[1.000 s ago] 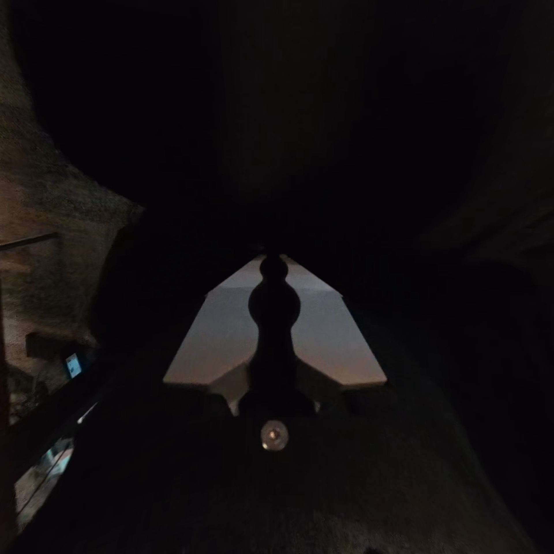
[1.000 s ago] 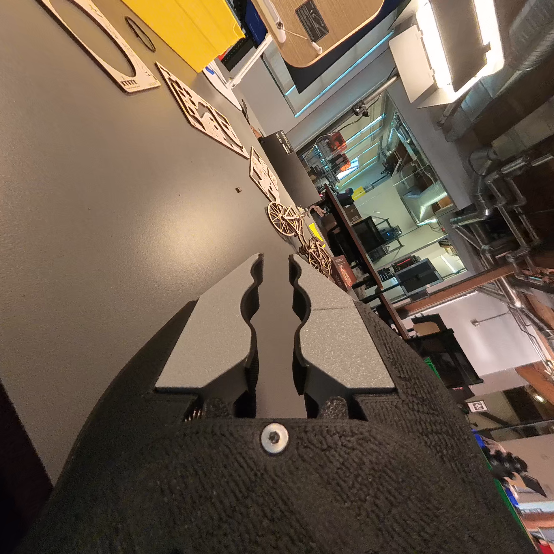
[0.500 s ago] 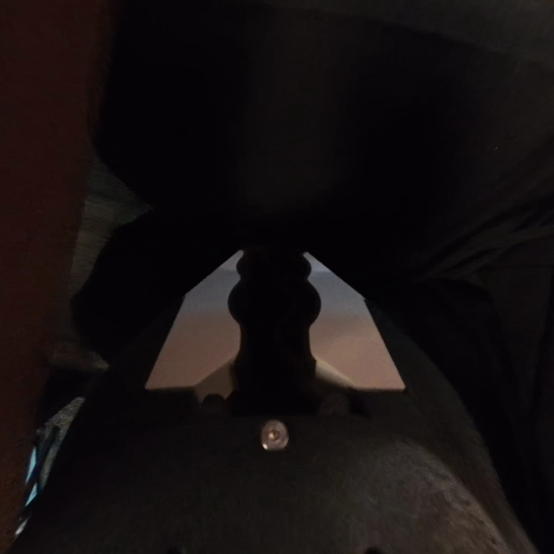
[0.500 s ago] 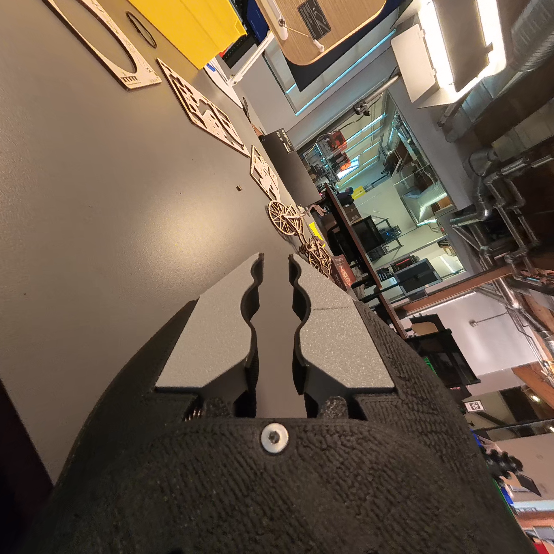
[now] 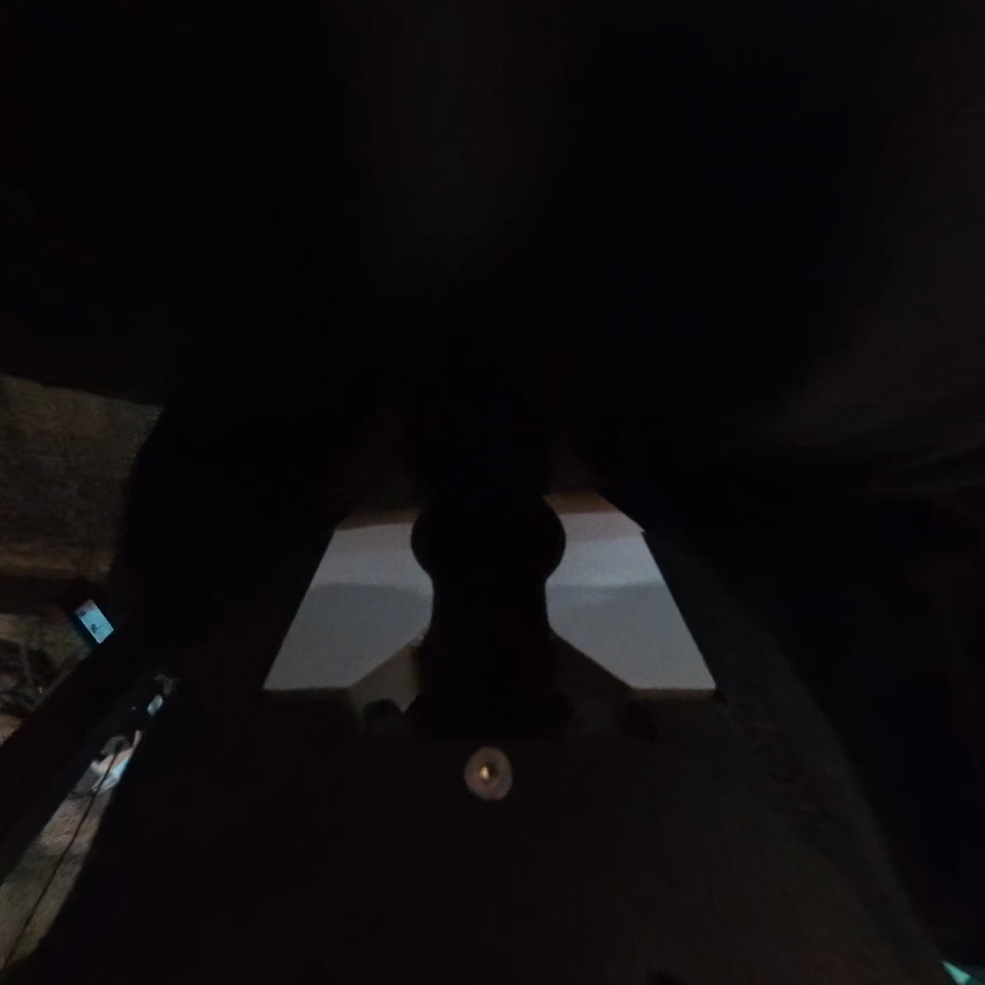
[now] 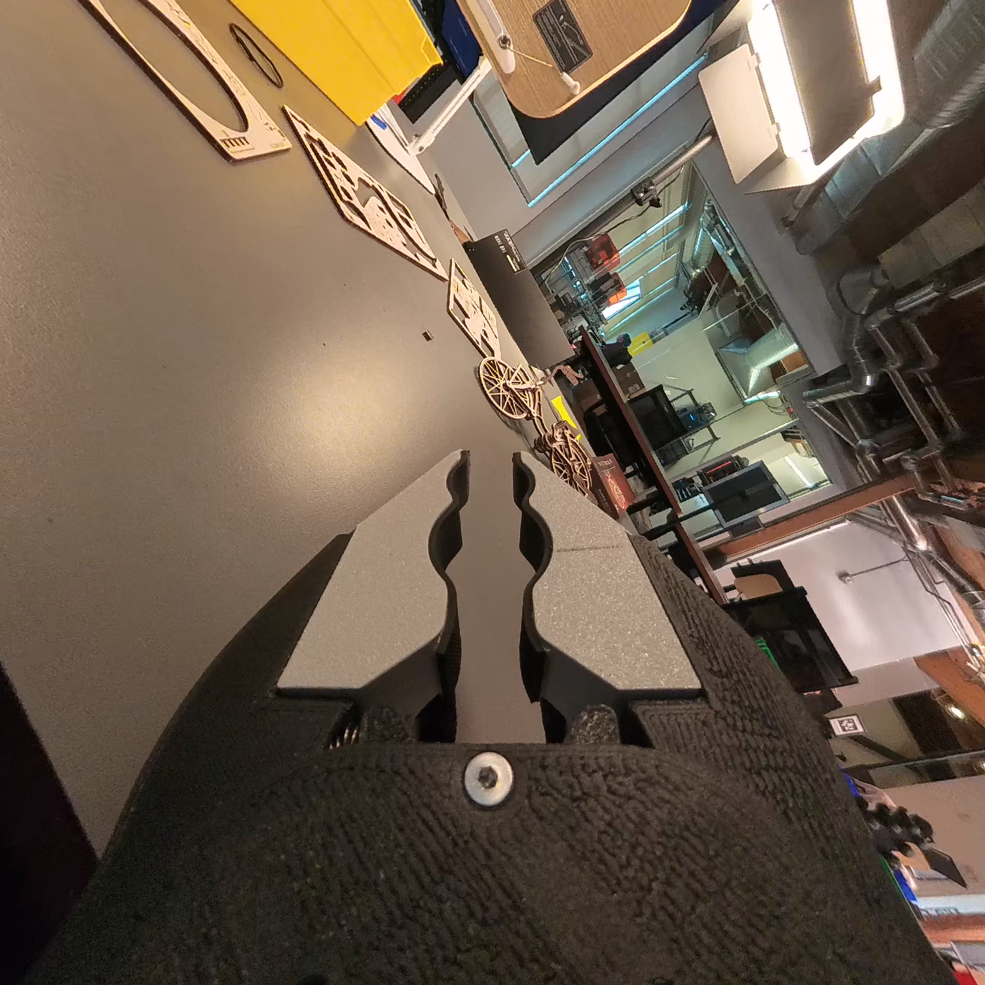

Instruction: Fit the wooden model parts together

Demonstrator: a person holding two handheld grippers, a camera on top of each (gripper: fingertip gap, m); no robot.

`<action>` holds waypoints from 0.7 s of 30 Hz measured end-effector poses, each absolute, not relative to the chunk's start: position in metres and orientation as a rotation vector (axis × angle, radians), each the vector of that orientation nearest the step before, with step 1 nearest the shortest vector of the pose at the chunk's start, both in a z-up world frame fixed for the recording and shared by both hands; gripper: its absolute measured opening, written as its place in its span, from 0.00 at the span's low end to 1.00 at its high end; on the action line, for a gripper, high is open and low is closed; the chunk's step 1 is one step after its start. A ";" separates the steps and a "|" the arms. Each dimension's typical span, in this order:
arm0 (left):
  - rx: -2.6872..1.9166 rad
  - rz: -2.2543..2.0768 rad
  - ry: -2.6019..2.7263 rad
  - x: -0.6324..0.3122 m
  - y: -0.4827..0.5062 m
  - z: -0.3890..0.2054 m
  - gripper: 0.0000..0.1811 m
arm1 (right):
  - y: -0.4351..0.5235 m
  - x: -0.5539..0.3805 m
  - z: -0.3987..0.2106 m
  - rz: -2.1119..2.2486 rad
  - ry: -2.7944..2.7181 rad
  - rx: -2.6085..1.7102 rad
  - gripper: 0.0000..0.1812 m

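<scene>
Looks like I'm working out of a makerspace or fab-lab type workshop here. From my right wrist view there's a big grey worktable (image 6: 160, 330) with laser-cut plywood sheets (image 6: 368, 197) lying flat on it, plus a little finished wooden bicycle model (image 6: 509, 392) standing near the far edge. A yellow storage bin (image 6: 341, 48) sits at the back of the table. Past the table I can see glass partitions (image 6: 666, 277) into another room with what look like 3D printers (image 6: 605, 250) on racks, exposed metal pipes (image 6: 874, 341) and ducting overhead, and bright panel lights (image 6: 821, 69). My left wrist view is almost completely dark, so no help there.
</scene>
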State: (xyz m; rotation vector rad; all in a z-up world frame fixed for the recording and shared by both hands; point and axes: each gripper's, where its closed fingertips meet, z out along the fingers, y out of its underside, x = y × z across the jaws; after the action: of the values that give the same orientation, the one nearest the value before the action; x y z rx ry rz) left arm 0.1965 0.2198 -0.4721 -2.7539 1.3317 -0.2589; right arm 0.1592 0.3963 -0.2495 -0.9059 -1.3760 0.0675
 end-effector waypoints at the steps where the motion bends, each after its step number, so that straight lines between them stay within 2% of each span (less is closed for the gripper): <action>1: -2.753 -0.245 1.337 0.197 0.220 -0.472 0.15 | 0.396 0.159 -0.250 0.068 -1.377 -0.906 0.08; 10: -2.480 -0.182 1.197 0.198 0.217 -0.451 0.15 | 0.396 0.160 -0.248 0.072 -1.368 -0.902 0.08; 16: -2.469 -0.163 1.109 0.197 0.212 -0.447 0.15 | 0.396 0.159 -0.249 0.068 -1.372 -0.903 0.08; 17: -2.461 -0.195 1.091 0.198 0.212 -0.443 0.00 | 0.396 0.159 -0.249 0.067 -1.372 -0.903 0.08; 21: -2.474 -0.271 0.980 0.189 0.207 -0.436 0.00 | 0.396 0.159 -0.249 0.064 -1.373 -0.903 0.08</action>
State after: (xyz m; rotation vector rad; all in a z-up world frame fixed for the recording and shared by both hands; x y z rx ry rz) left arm 0.1886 0.2072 -0.4360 -2.4741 0.9801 -0.2711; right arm 0.1593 0.3963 -0.2491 -0.9027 -1.3734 0.0640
